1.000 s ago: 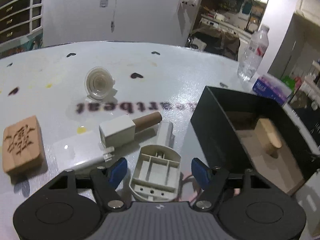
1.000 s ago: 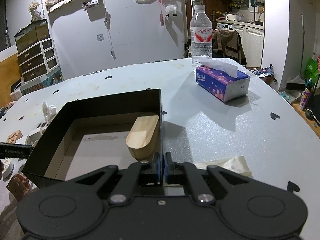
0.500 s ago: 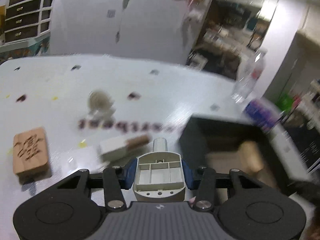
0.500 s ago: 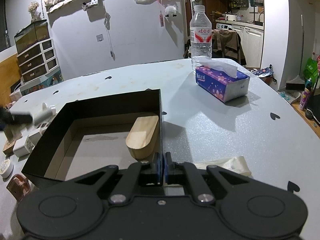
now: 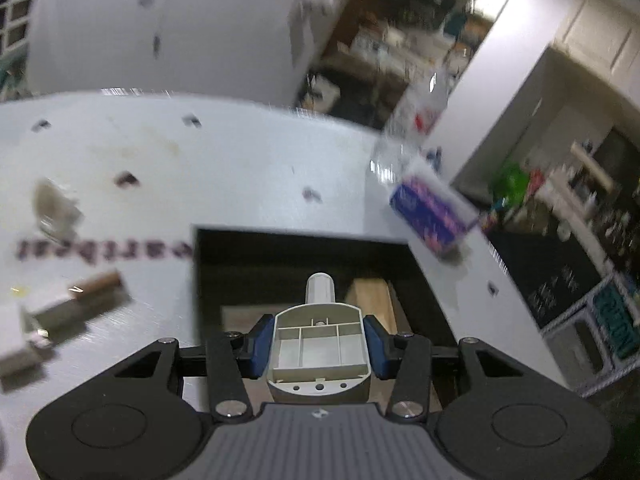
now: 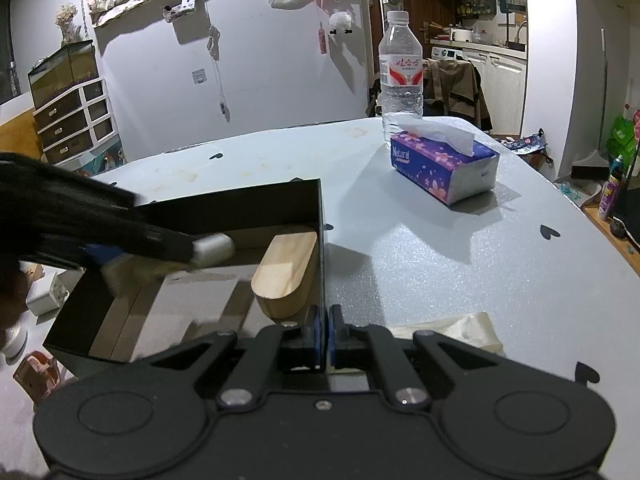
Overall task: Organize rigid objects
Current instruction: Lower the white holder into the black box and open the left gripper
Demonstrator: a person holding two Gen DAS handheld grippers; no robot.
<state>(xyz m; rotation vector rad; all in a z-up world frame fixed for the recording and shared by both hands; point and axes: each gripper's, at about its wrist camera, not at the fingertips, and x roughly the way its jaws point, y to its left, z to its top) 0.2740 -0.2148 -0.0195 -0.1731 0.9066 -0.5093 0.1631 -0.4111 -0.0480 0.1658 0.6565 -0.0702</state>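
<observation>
Inside the black box (image 6: 224, 208), the wooden block (image 6: 286, 276) crowds the right wall. The bare floor left of it is open.

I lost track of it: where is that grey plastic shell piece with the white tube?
The grey plastic shell piece is clamped in the left tool, held over the open black box, beside the wooden block inside.

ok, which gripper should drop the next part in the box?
Left. The left gripper is shut on the grey plastic part above the black box; the right gripper is clamped on the box wall, steadying it.
</observation>
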